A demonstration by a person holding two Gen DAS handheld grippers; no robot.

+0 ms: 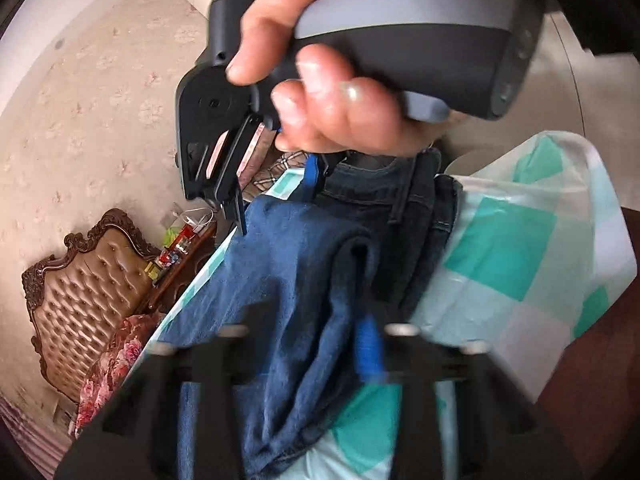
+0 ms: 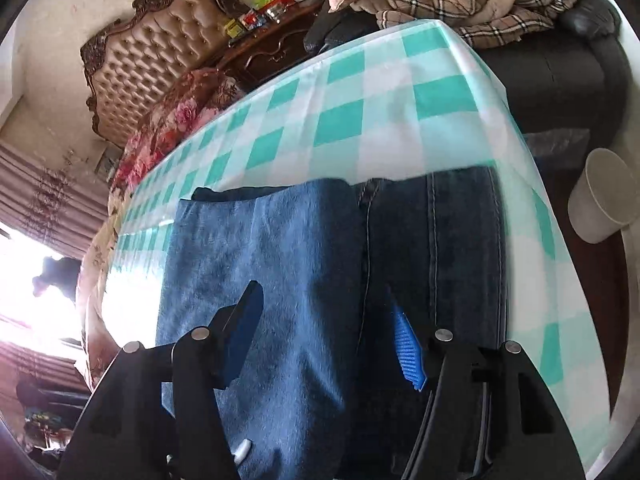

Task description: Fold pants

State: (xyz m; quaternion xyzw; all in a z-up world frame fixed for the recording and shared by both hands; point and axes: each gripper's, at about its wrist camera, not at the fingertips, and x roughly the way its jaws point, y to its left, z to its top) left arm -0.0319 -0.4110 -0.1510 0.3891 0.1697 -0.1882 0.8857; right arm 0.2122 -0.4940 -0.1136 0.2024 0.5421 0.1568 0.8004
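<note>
Blue jeans [image 2: 320, 260] lie folded on the green-and-white checked tablecloth [image 2: 380, 92], lighter inside-out denim on the left and dark denim on the right. My right gripper [image 2: 324, 312] is open just above the jeans, its blue pads [image 2: 406, 348] spread apart over the fold. In the left wrist view the jeans [image 1: 288, 280] hang bunched close in front of my left gripper [image 1: 304, 344], with one blue pad [image 1: 368, 344] showing against the cloth; the other finger is hidden by denim. The right gripper's body [image 1: 224, 128] and the hand holding it fill the top of that view.
A tufted brown headboard [image 2: 148, 60] and floral bedding [image 2: 176, 120] lie beyond the table's left. A dark sofa with plaid blankets [image 2: 480, 4] stands at the far end. A white bin [image 2: 604, 196] stands on the floor at the right. A cluttered nightstand [image 2: 264, 28] is at the back.
</note>
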